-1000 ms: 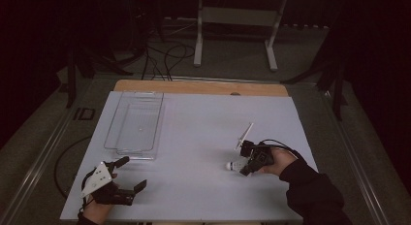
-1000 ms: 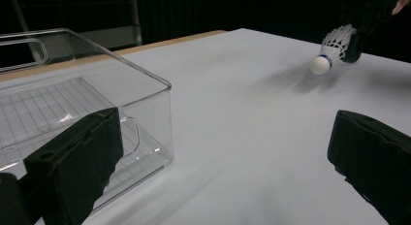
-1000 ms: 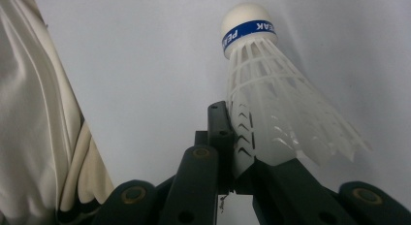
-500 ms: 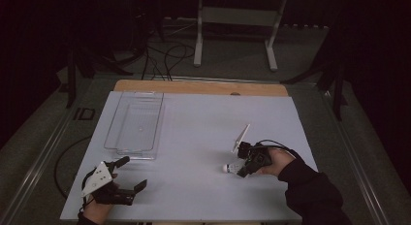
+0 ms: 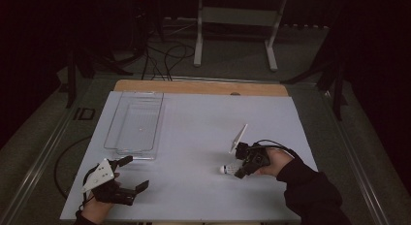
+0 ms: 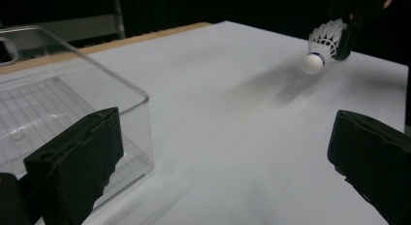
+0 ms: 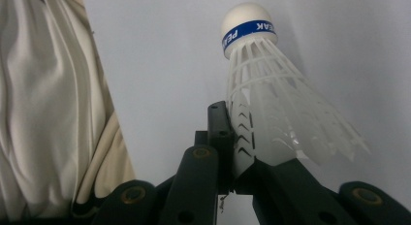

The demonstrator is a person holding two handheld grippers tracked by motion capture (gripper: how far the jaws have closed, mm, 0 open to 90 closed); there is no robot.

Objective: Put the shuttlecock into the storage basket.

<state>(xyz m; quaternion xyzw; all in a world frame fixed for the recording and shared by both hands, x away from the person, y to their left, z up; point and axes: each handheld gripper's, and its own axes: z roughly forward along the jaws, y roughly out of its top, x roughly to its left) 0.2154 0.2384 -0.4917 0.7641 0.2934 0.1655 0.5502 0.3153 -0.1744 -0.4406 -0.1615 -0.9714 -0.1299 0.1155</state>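
Clamped on the skirt of the shuttlecock (image 5: 229, 169), our right gripper (image 5: 244, 169) has barely shifted since a second ago. We see white plastic vanes, a white cork and a blue band, at five o'clock on the table (image 5: 194, 137), cork pointing toward nine o'clock, axis roughly level.
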